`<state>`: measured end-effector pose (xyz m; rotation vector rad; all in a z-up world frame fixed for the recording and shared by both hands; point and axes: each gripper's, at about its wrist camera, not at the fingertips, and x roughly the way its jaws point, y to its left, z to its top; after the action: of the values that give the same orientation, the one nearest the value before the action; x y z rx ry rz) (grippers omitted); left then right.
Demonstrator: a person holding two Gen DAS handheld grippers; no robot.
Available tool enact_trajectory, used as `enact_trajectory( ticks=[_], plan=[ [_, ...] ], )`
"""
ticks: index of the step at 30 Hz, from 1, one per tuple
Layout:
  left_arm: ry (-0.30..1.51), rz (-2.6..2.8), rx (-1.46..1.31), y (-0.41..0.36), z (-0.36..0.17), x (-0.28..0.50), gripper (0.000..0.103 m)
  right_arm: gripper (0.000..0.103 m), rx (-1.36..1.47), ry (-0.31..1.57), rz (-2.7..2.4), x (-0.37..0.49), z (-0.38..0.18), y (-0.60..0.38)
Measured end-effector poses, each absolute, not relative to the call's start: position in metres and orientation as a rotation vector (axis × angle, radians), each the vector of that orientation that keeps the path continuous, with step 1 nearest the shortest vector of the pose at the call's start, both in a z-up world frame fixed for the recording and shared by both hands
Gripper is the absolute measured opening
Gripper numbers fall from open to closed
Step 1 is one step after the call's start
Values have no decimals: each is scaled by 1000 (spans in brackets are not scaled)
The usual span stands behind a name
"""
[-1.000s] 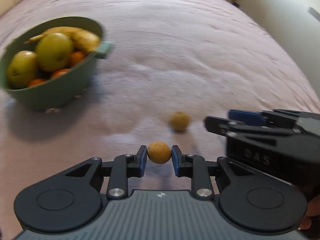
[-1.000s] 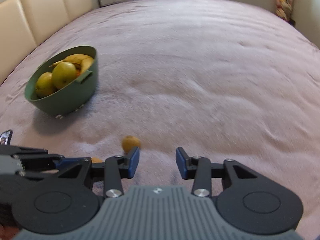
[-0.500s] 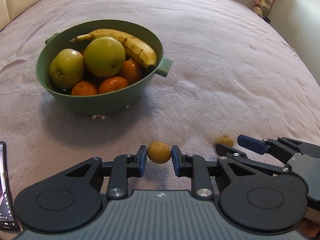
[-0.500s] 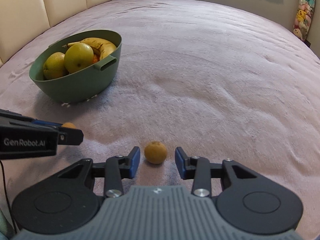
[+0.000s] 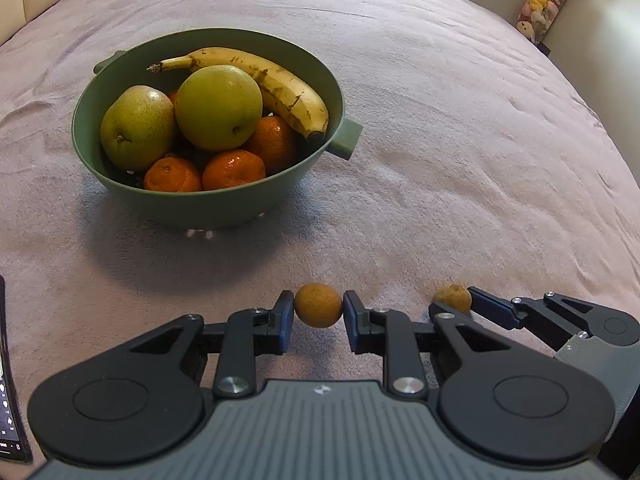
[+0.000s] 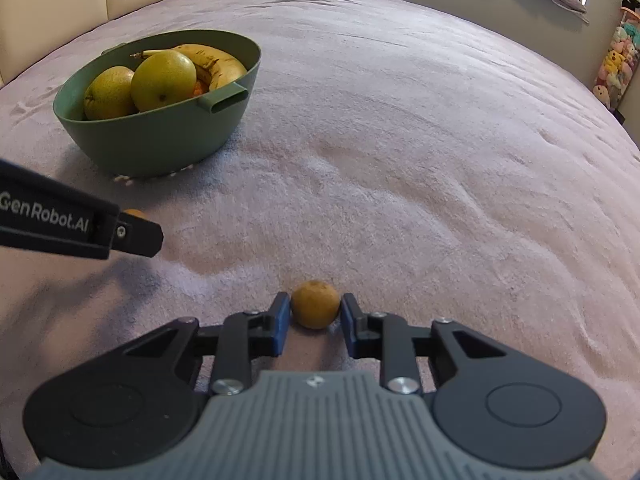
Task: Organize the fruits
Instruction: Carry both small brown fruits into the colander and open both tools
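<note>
1. Two small brown round fruits were outside the bowl: the first small fruit [image 5: 318, 305] was clamped between the blue fingers of the left gripper [image 5: 318, 312], lifted above the bed [image 5: 460, 160].
2. The second small fruit [image 6: 315, 304] lay on the bed's pink cover, between the fingers of the right gripper [image 6: 314, 314]; these stood close on both sides of it, but a firm grip could not be told.
3. One green bowl [image 5: 168, 196] with a side handle stood toward the bed's far left part.
4. It held one spotted banana [image 5: 256, 80], two yellow-green pears [image 5: 218, 108], and three visible mandarins [image 5: 233, 170].
5. "GenRobot.AI" was printed in white on the left gripper's side in the right wrist view.
6. One phone [image 5: 8, 400] lay at the near left edge.
</note>
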<state>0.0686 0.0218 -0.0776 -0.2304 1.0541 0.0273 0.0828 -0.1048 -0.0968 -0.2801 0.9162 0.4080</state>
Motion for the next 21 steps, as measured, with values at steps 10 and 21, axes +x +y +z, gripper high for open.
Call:
enact_trajectory(
  ticks=[10, 21],
  plan=[
    [1035, 34, -230, 22, -68, 66, 29, 24, -281, 895, 400, 82, -79, -99],
    [954, 36, -208, 29, -31, 62, 29, 24, -293, 787, 426, 71, -34, -92]
  ],
)
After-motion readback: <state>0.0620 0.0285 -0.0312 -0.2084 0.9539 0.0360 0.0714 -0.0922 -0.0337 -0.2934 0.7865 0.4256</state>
